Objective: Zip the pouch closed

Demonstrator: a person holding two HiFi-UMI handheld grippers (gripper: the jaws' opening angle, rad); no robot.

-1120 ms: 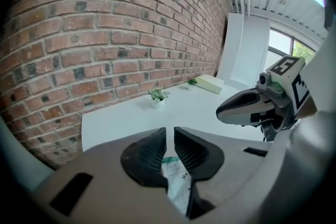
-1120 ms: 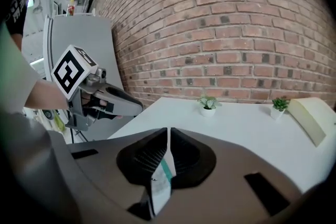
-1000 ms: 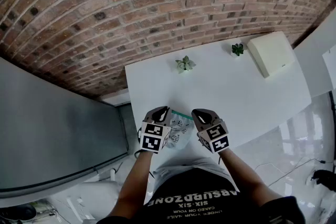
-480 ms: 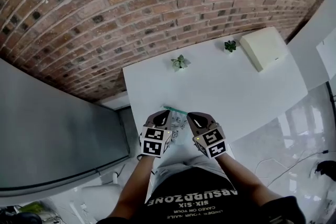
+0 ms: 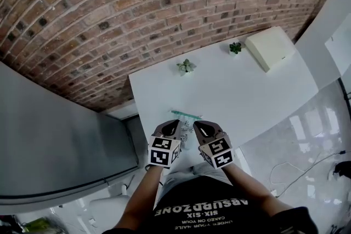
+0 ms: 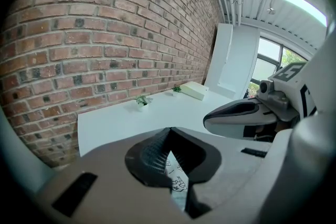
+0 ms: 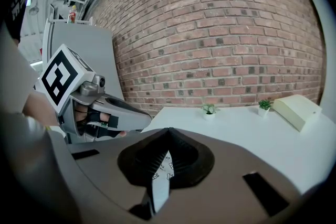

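From the head view, my left tongs (image 5: 171, 127) and right tongs (image 5: 198, 128) sit side by side at the near edge of the white table (image 5: 236, 90). The clear printed pouch (image 5: 186, 127) is between their tips, its green zip strip (image 5: 185, 114) at twelve o'clock from them. One small plant (image 5: 185, 66) stands further off at twelve, a second plant (image 5: 235, 47) and a cream box (image 5: 270, 48) toward one o'clock, all against the brick wall (image 5: 109, 19).

In the left gripper view, my left tongs (image 6: 169, 136) are pinched tight on the pouch (image 6: 177, 183), whose edge hangs at six o'clock; the right tongs (image 6: 247, 115) lie at three.

In the right gripper view, my right tongs (image 7: 168, 136) are clamped on the pouch (image 7: 160, 178) likewise, with the left tongs (image 7: 107, 113) at nine o'clock.
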